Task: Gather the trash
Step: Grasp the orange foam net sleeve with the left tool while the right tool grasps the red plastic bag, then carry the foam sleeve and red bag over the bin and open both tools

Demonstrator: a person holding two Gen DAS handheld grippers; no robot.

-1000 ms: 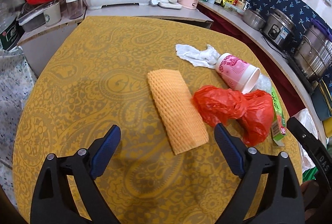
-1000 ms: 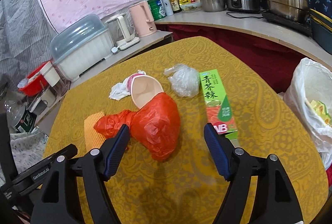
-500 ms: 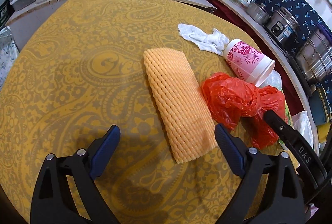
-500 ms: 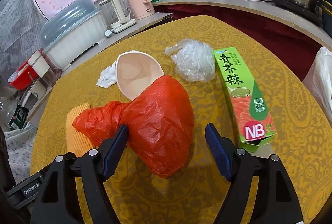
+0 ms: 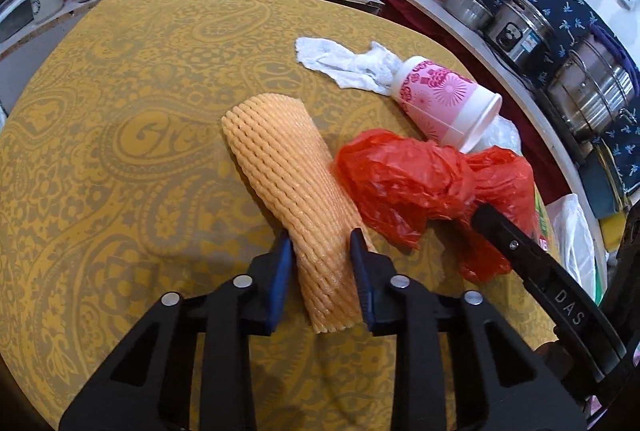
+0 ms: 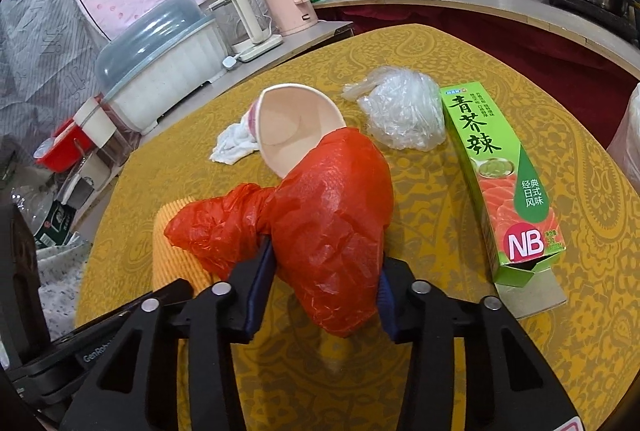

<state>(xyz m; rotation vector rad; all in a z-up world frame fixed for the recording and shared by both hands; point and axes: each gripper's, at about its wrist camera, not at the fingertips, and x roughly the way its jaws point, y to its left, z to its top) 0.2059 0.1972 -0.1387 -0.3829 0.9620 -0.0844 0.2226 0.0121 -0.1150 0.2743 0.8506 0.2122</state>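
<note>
Right wrist view: green box (image 6: 502, 183) with "NB" and "青芥辣" lettering

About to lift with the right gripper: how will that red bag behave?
The red bag is thin, crinkled film, so probably light and floppy; its twisted tail will likely dangle. It looks glossy, so it may slip from the right gripper. It touches the cup, which might roll.

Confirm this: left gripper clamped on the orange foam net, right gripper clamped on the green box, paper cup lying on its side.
One thing is wrong. The right gripper is clamped on the red plastic bag, not the green box, which lies untouched beside it, as the right wrist view shows. The left gripper does grip the orange foam net, and the paper cup lies on its side.
</note>
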